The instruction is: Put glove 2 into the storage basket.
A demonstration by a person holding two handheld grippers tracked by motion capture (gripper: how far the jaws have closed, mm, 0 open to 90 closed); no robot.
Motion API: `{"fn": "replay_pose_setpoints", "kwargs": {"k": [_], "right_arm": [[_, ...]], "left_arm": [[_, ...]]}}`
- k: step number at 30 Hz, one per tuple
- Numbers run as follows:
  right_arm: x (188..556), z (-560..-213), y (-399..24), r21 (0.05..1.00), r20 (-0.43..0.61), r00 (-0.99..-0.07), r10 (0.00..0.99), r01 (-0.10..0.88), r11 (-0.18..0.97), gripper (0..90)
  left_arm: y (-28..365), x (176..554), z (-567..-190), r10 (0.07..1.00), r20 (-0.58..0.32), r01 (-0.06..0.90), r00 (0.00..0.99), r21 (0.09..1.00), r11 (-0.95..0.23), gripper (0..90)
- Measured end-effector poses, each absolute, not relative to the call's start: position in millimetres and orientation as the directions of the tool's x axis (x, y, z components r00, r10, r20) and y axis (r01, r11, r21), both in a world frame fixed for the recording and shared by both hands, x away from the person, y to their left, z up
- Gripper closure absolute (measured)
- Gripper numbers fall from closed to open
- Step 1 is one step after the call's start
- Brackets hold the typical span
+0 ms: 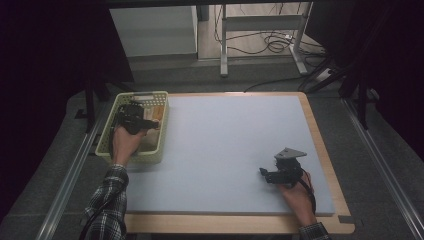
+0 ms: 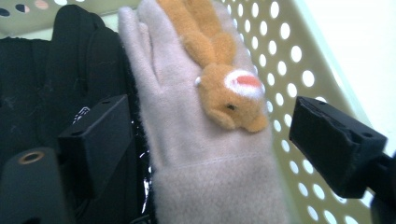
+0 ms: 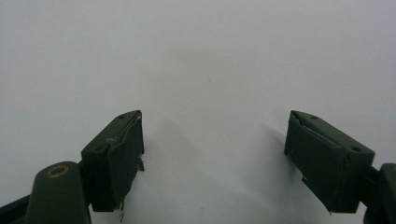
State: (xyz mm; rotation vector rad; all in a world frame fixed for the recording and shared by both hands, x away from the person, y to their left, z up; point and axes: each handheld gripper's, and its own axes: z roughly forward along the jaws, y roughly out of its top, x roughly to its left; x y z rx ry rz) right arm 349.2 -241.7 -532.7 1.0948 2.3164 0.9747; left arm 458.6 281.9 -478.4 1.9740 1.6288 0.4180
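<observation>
left tongs spread over beige glove | cuff cropped | right tongs spread

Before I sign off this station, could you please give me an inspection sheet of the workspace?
Surface: pale grey mat on a wood-edged table, bare where visible.
Job's things: beige fleece glove with an orange plush animal on it, beside a black glove, in a perforated yellow-green basket.
Clutter: nothing seen.
Grippers: left gripper inside the basket, jaws open astride the beige glove; right gripper open over the mat, nothing between its jaws.
Cables: loops on the floor behind the table.
Surroundings: metal frame legs, dark curtains.
</observation>
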Motion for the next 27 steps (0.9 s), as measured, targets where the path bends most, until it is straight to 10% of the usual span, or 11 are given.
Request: {"fn": "replay_pose_setpoints", "kwargs": {"k": [27], "right_arm": [[349.2,-532.8,-241.6,0.733,-0.057,-0.614,0.788,0.51,0.451,19.1]], "left_arm": [[294.0,425.1,-465.2,0.951,-0.094,0.749,0.296,0.64,-0.169,2.6]]}}
